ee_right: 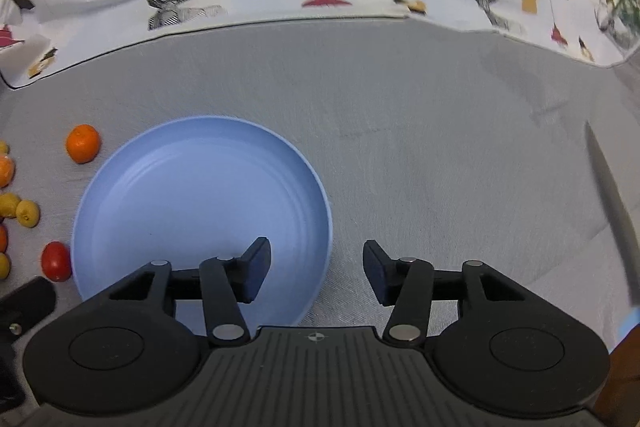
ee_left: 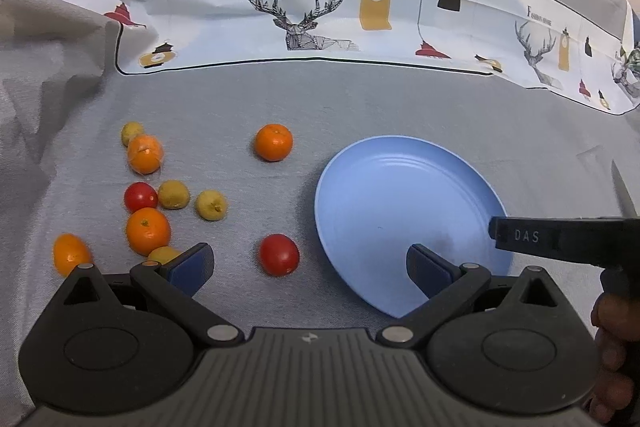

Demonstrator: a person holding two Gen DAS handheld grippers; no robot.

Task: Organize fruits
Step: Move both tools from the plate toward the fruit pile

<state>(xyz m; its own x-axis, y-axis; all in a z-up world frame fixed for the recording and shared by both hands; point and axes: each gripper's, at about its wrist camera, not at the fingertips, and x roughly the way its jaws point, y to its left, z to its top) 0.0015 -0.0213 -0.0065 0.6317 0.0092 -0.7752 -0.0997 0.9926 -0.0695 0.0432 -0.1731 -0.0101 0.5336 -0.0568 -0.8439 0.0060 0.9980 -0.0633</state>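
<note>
A blue plate [ee_left: 400, 187] lies empty on the grey cloth; it also shows in the right wrist view [ee_right: 192, 187]. Left of it lie loose fruits: a lone orange [ee_left: 273, 142], a red tomato [ee_left: 279, 254], a second tomato [ee_left: 140, 197], several oranges [ee_left: 148, 231] and small yellow fruits [ee_left: 211, 205]. My left gripper [ee_left: 310, 267] is open and empty, just above the cloth, with the near tomato between its fingers' line. My right gripper [ee_right: 316, 271] is open and empty over the plate's right rim; its body shows in the left wrist view [ee_left: 560, 237].
A knife [ee_right: 612, 211] lies on the cloth at the far right. A white printed cloth with deer and lamps [ee_left: 304, 11] runs along the back. The grey cloth is rumpled at the left [ee_left: 48, 67].
</note>
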